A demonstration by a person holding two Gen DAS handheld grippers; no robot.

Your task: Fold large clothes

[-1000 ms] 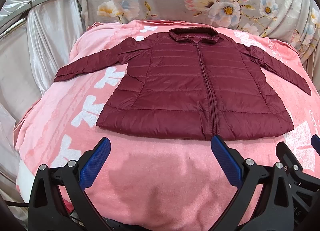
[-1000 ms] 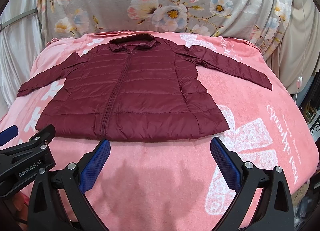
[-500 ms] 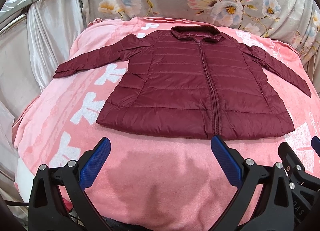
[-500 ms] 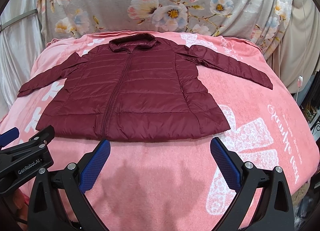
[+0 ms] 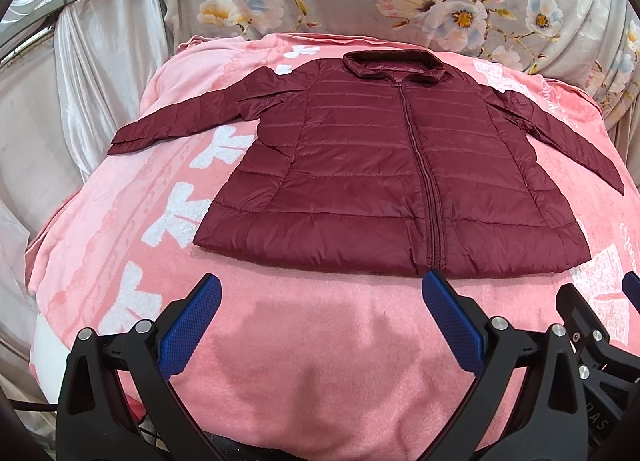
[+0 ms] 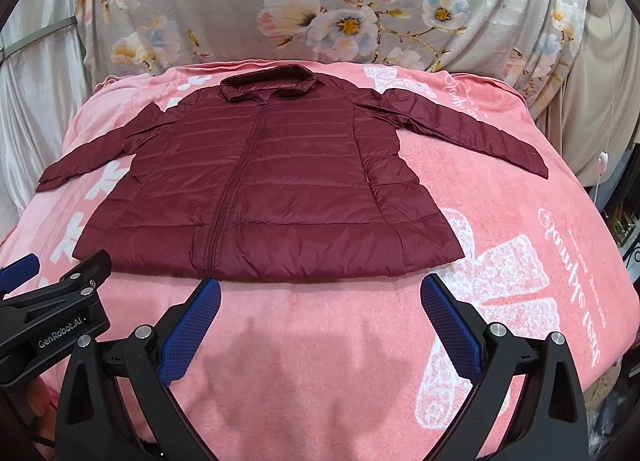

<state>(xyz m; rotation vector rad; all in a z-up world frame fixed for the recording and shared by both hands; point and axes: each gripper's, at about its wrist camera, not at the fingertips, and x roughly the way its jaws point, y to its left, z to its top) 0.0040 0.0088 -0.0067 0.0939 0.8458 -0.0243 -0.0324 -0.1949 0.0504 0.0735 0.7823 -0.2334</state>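
A dark red quilted jacket lies flat and zipped on the pink blanket, collar at the far end, both sleeves spread out to the sides; it also shows in the right wrist view. My left gripper is open and empty, hovering just short of the jacket's hem. My right gripper is open and empty, also just short of the hem, to the right of the zipper. The left gripper's body shows at the left edge of the right wrist view.
The pink blanket with white prints covers a raised surface that drops off at the left and right sides. A floral cloth hangs behind it. White drapes hang at the left. A cable and clutter are at the right.
The left wrist view has crept slightly closer and shifted a bit; the jacket sits marginally lower and more to the right in it. The right gripper has barely moved. Both stay open.
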